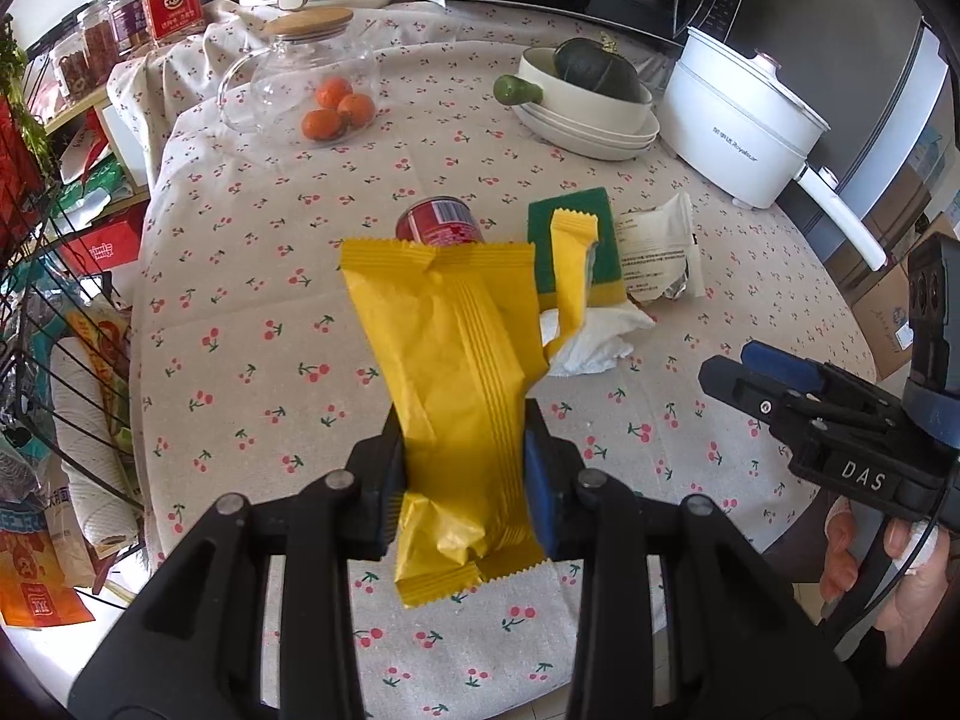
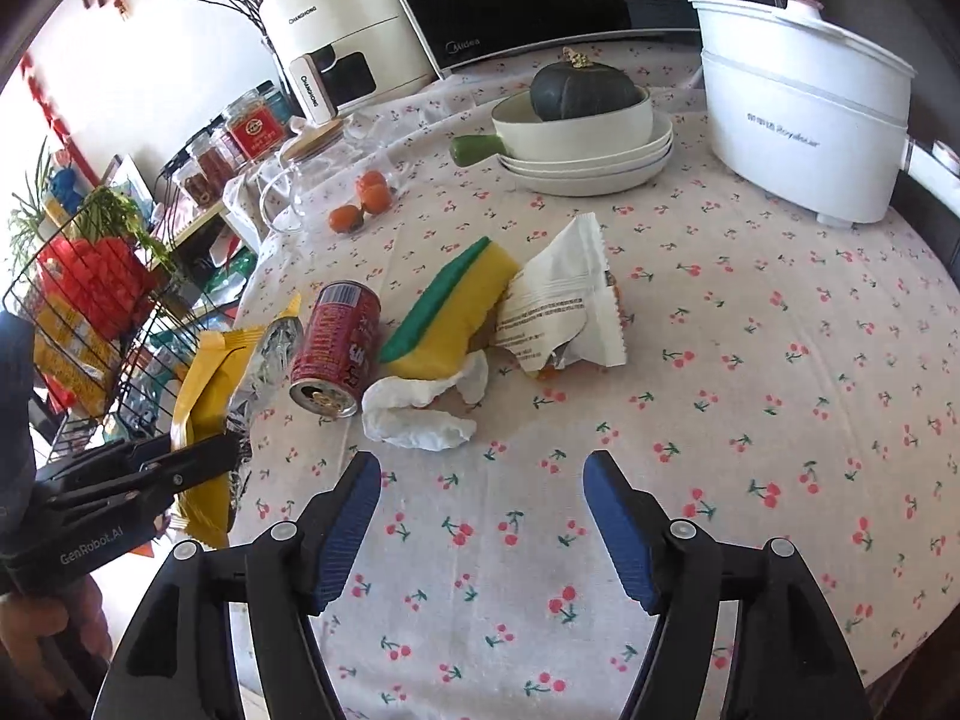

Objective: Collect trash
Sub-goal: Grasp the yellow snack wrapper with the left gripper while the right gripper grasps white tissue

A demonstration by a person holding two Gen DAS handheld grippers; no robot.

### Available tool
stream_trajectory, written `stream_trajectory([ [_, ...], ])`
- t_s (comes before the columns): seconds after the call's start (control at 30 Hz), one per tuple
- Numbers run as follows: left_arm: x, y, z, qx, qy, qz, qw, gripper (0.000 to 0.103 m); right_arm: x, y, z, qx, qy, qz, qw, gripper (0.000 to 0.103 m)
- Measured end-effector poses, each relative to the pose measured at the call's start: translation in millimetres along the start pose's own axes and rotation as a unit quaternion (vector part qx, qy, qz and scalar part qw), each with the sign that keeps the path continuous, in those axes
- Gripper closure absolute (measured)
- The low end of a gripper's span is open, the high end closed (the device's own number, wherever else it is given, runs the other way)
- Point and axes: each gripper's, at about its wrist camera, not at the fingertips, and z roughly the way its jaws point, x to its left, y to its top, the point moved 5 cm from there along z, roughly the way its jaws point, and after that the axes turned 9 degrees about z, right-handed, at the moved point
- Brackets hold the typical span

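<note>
I have the left gripper clamped on one large yellow snack wrapper, both pads pressing its lower half, the wrapper lifted clear of the cherry-print tablecloth. My right gripper stands open with nothing between its blue pads, hovering above bare cloth just short of the trash pile. Counted on the table: one red drink can lying on its side, one crumpled white tissue just in front of it, one torn white wrapper, and one yellow-and-green sponge between the can and the white wrapper. A second, smaller yellow wrapper lies over the sponge in the left wrist view. Farther back I count three small oranges beside one glass jar with a wooden lid, one dark green squash sitting in a white bowl atop stacked plates, and one white electric pot.
</note>
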Motion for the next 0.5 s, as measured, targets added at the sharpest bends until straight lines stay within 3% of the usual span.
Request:
stream_trajectory([
  [0.2, 31.2, -13.0, 3.1, 0.015, -0.001, -0.037, 0.9992, 0.067, 27.8, 4.6, 54.3, 0.005, 0.019, 0.035, 0.999, 0.031],
  [0.33, 39.9, -16.0, 6.5, 0.021, -0.013, -0.057, 0.9981, 0.067, 29.2, 7.8, 75.4, -0.018, -0.01, 0.045, 0.999, 0.032],
  [0.4, 39.5, -15.7, 7.0, 0.022, -0.015, -0.056, 0.9981, 0.067, 29.2, 8.2, 76.1, -0.028, -0.03, 0.028, 0.999, 0.046],
  [0.47, 37.0, -14.0, 7.3, 0.022, -0.017, -0.052, 0.9983, 0.067, 27.7, 6.4, 77.2, -0.016, -0.014, 0.018, 1.0, 0.085],
  [0.5, 35.2, -13.1, 7.3, 0.021, -0.018, -0.049, 0.9984, 0.067, 25.8, 6.1, 74.4, -0.014, -0.011, 0.02, 1.0, 0.085],
])
